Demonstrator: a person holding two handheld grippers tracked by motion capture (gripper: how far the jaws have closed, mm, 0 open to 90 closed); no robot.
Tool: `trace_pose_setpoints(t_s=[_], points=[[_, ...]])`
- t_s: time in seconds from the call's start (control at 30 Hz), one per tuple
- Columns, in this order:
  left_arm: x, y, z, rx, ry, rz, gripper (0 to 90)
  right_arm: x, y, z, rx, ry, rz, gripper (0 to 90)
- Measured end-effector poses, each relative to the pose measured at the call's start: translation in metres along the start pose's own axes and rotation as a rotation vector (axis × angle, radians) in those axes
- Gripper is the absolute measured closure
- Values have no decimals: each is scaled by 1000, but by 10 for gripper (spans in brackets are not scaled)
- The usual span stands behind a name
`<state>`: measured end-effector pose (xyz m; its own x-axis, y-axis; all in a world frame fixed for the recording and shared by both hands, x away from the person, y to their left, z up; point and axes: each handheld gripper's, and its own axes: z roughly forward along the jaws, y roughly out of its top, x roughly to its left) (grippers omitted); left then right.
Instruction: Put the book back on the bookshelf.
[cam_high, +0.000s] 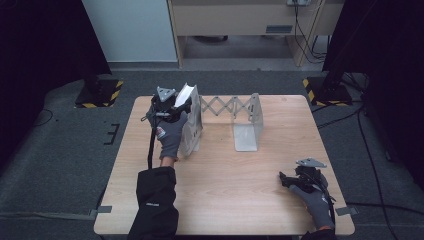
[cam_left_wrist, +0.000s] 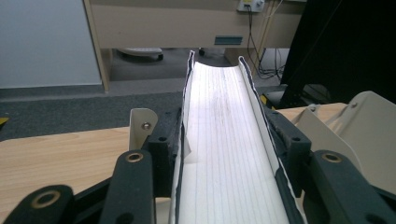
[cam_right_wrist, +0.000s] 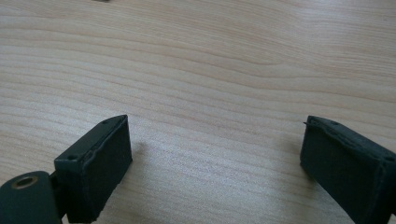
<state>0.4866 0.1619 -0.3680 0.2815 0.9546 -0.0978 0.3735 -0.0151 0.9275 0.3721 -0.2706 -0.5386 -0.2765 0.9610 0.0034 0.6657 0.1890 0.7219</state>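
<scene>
My left gripper (cam_high: 172, 107) is shut on a book (cam_high: 186, 93) with white pages and a dark cover, held spine down at the left end of a grey metal expanding book rack (cam_high: 247, 125). In the left gripper view the book (cam_left_wrist: 224, 140) runs forward between the two black jaws of the left gripper (cam_left_wrist: 226, 123), page edges up, and the jaws press on its covers. A rack plate (cam_left_wrist: 369, 135) stands just to its right. My right gripper (cam_high: 286, 181) rests low over the wooden table (cam_high: 225, 180) at the front right. The right gripper (cam_right_wrist: 215, 149) stands open over bare wood.
The rack's scissor links (cam_high: 225, 106) span the back middle of the table, and its right plate (cam_high: 250, 127) stands upright. Beyond the table are grey carpet, a wooden cabinet (cam_high: 240, 20) and black stands with striped bases (cam_high: 100, 92).
</scene>
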Motion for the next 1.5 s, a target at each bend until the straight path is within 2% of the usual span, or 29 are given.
trace_pose_setpoints(t_s=[0.13,0.23,0.33,0.43,0.6,0.77,0.9,1.03,1.2,1.23,1.27,1.37,1.5], points=[[-4,-4,12,8,11,14,520,0,0,0,1,2,-1,91],[-3,-7,17,10,26,-4,520,0,0,0,0,2,-3,91],[-4,-9,21,7,34,3,520,0,0,0,0,2,-3,91],[-5,-11,25,-6,48,-9,518,0,0,0,0,4,-3,91],[-10,-17,26,-26,42,17,513,0,0,0,0,3,-3,90],[-10,-20,23,-39,27,9,487,0,0,0,-1,2,-4,91],[-9,-24,15,-52,-15,10,390,0,0,0,0,2,-4,91],[-4,-31,-3,-66,-46,20,388,0,0,0,-1,2,-4,91],[2,-41,-25,-57,-92,25,392,0,0,0,0,-1,-4,92],[2,-41,-25,-57,-92,25,394,0,0,0,-1,-1,-7,92],[4,-48,-31,-47,-103,27,398,0,0,0,-1,-1,-6,93],[6,-58,-34,-20,-111,42,413,0,0,0,0,-1,-4,92],[8,-68,-33,-18,-118,31,457,0,0,0,-1,-3,-5,94]])
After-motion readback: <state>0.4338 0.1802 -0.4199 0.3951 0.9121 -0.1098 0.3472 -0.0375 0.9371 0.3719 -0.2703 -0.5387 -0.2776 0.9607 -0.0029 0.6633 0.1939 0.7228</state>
